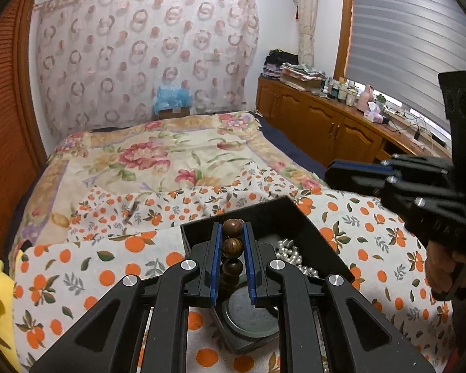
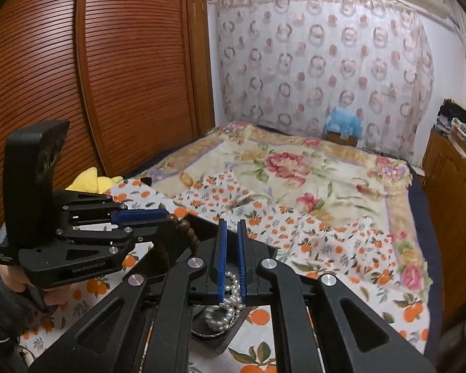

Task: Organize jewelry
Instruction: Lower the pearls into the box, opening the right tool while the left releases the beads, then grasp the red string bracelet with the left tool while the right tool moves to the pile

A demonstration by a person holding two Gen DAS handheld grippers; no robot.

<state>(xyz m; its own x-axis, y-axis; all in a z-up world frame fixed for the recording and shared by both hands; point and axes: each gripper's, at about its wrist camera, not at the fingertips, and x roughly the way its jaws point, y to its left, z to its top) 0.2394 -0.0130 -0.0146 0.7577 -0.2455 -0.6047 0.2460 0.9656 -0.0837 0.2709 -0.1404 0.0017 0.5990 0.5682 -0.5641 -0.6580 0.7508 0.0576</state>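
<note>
My left tongs (image 1: 230,242) pinch the wooden bead string (image 1: 232,245), hanging lengthwise straight above the black box (image 1: 298,214) on the bed, while my right tongs (image 2: 232,258) clamp the pearl strand (image 2: 230,298) just beside it

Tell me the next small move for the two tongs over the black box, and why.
Probably lower both a little further, then let go. The left tongs are shut on the wooden beads, the right tongs on the pearl strand. Both strings hang over the open black box on the orange-print cloth, so a short drop should land them inside.
</note>
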